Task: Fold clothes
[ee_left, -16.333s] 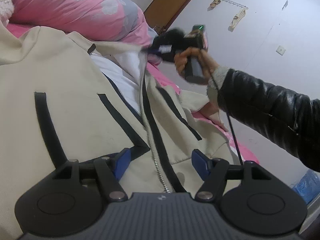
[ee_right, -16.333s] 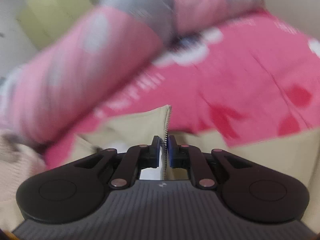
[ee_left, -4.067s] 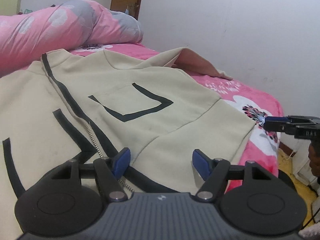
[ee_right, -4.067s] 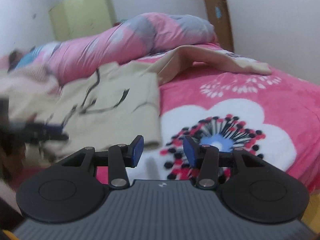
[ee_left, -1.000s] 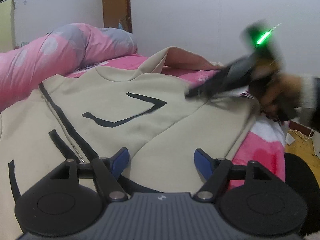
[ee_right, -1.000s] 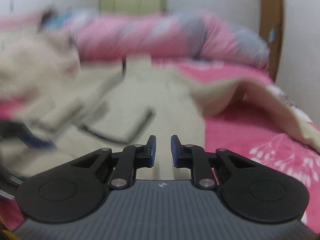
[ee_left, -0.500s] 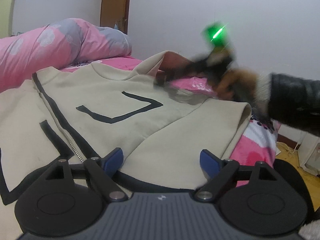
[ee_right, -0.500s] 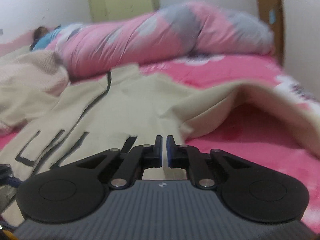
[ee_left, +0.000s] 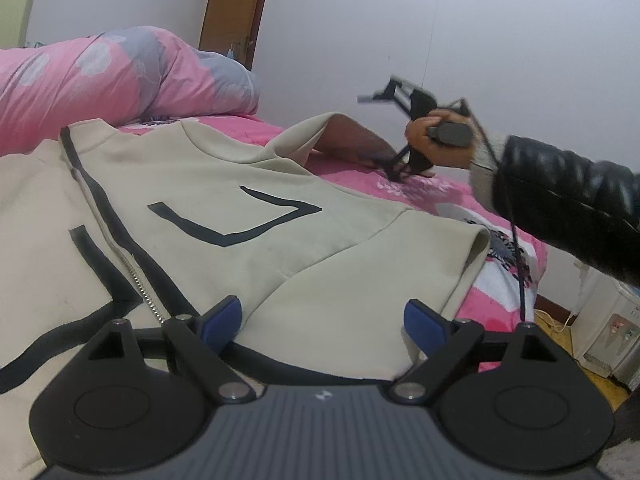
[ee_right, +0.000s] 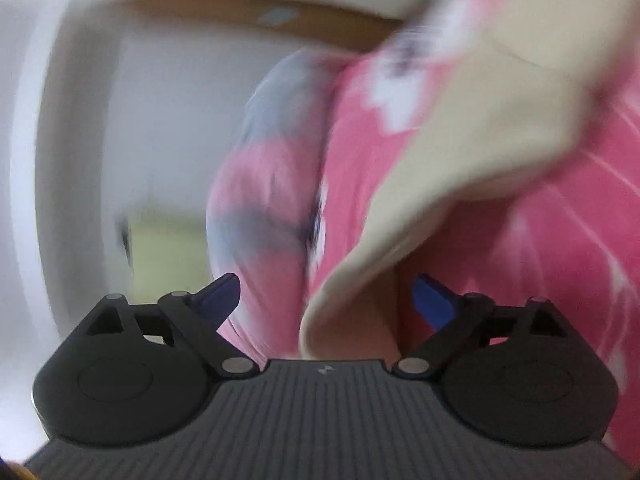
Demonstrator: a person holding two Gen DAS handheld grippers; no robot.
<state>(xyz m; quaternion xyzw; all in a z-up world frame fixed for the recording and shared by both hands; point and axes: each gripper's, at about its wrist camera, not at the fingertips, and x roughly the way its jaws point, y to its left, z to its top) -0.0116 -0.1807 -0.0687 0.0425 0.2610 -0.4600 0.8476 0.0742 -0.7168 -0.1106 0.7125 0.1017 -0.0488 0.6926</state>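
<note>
Cream jacket (ee_left: pixel 248 216) spread flat on pink bed (ee_left: pixel 432 188), frame centre; soft, limp, light. Left tongs (ee_left: pixel 322 316) apart over hem. Right tongs (ee_right: pixel 326 298) just opened, sleeve (ee_right: pixel 460 152) cuff between, unclamped; grab there

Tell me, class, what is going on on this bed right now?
A person holding a gripper in each hand is folding a cream zip-up jacket spread on the pink bedspread. The left gripper hovers open over the jacket's hem, gripping nothing. The right gripper, rolled sideways, has just opened its jaws at the jacket's outstretched sleeve; the sleeve's end lies between them, not pinched. The sleeve is not yet folded in.
</note>
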